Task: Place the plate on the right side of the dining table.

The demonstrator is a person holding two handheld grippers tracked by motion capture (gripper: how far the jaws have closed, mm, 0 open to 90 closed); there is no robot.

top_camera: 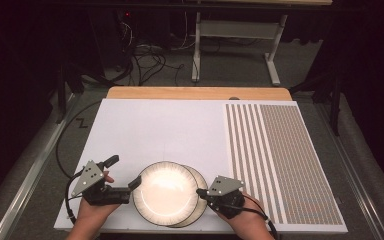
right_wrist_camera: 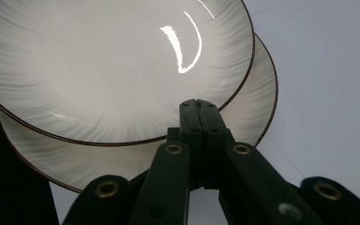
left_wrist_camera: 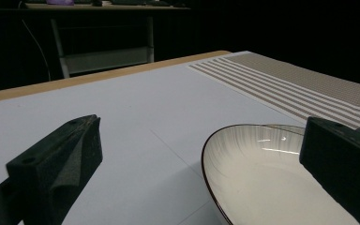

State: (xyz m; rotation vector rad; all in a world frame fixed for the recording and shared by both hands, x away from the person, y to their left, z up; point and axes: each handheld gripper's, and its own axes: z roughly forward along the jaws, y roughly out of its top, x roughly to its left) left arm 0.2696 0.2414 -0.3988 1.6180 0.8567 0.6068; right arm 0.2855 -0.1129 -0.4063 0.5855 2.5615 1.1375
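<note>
At the near edge of the white table (top_camera: pixel 145 125), 2 stacked plates sit offset, the upper plate (top_camera: pixel 164 192) overlapping the lower plate (top_camera: pixel 198 200). The left gripper (top_camera: pixel 126 176) stands wide open beside the upper plate's rim; the right gripper (right_wrist_camera: pixel 198 105) is fully closed, tips over the rims. A careless lift could drag both plates off the edge.

Two round ribbed ceramic plates are lying stacked near the front edge of the wooden tabletop (top_camera: pixel 195 93), on a large white sheet (top_camera: pixel 155 130): the upper plate (top_camera: pixel 165 192) is sitting offset to the left on the lower plate (top_camera: pixel 201 181). A striped patterned mat (top_camera: pixel 285 160) is lying to their right. The left gripper (top_camera: pixel 125 175) is sitting just left of the plates, the right gripper (top_camera: pixel 200 192) at their right edge.
</note>
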